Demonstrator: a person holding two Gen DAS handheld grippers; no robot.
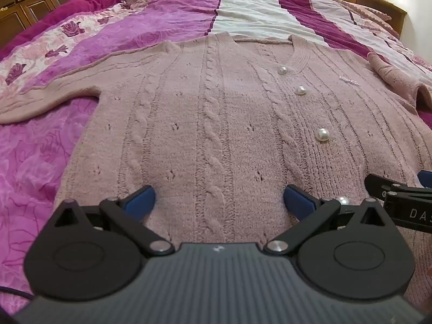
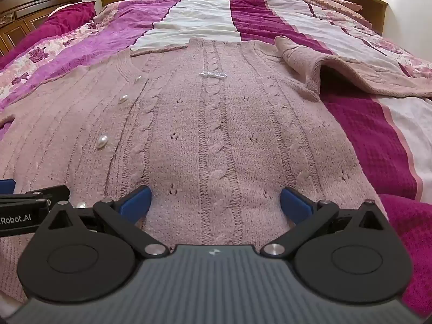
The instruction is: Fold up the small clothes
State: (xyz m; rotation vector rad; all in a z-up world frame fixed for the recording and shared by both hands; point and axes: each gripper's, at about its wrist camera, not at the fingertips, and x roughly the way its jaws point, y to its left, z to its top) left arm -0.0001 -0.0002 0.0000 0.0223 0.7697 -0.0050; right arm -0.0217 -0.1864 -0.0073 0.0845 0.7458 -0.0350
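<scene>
Hovering side by side over the pink cardigan (image 1: 216, 113) hem — left gripper (image 1: 219, 200) and right gripper (image 2: 215, 201), fingers spread wide.

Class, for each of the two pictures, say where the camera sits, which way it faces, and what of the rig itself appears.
Left wrist: on the left gripper, open at the pink cardigan hem, facing its collar; the right gripper's tip shows at the right edge.
Right wrist: on the right gripper, open, same direction; the left gripper's tip shows at the left edge.
Shared: the cardigan, pearl buttons and bedspread.
</scene>
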